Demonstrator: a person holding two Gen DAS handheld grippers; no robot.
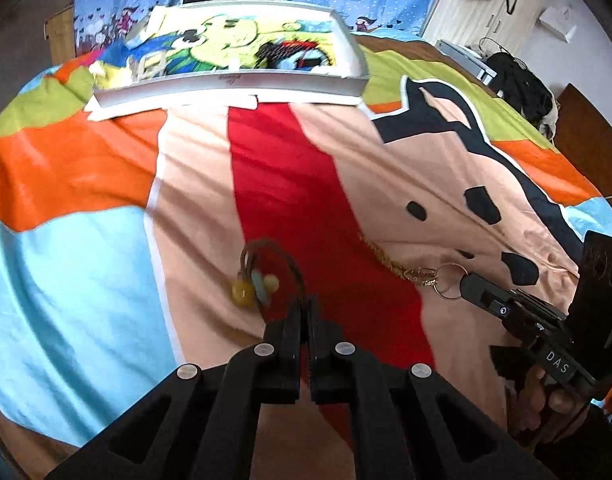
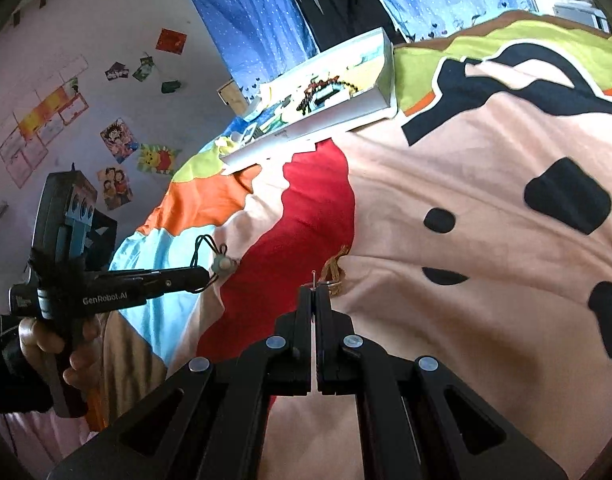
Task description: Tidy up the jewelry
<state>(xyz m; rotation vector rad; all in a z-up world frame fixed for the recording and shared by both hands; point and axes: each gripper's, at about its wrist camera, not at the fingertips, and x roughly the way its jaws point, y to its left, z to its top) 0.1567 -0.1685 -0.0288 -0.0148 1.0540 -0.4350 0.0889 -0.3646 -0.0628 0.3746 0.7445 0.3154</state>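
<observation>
Both tongs are busy here. The left gripper (image 1: 306,304) is pinched tight on the dark cord of a beaded bracelet (image 1: 258,280), beads dangling just ahead and to its left. The right gripper (image 2: 315,290) is clamped on the ring end of a gold chain (image 1: 389,260), which trails forward over the bedspread (image 1: 86,272). The white tray (image 1: 234,84) sits well ahead of both tips, probably where each piece is headed, so gripping by cord and ring keeps them from tangling.

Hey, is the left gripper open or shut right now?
Shut. The left gripper has its fingertips pressed together on the brown cord of the beaded bracelet.
</observation>
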